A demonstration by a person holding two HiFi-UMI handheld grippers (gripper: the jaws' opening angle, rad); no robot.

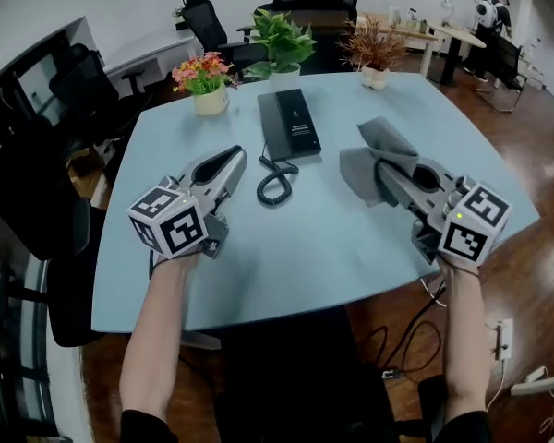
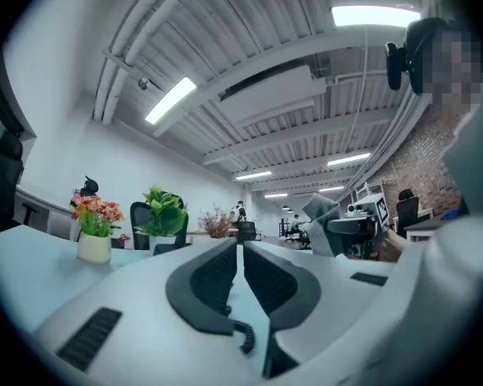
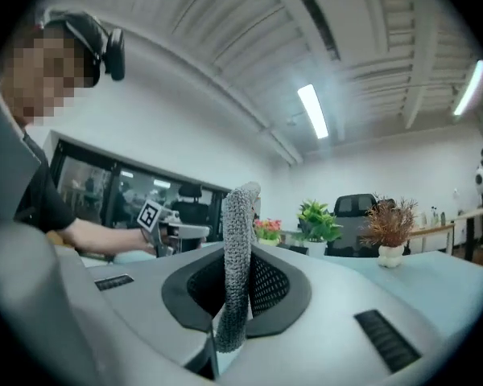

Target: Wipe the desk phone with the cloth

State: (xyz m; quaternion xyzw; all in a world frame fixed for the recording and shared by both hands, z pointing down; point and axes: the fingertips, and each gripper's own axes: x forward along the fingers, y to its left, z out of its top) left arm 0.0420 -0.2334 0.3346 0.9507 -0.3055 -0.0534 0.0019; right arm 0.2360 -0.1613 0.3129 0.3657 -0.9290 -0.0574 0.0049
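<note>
Right claw [image 1: 382,168] clamps crumpled grey cloth [image 1: 362,162]; left claw [image 1: 239,153] closed, empty; black phone [image 1: 289,124] flat, cord [image 1: 275,185] coiled

You can read nothing here; the small print on the desk phone [image 1: 289,124] is too tiny.

I see a pale blue table [image 1: 332,247], black office chairs [image 1: 206,24] beyond it, wood floor [image 1: 535,146] around it.
</note>
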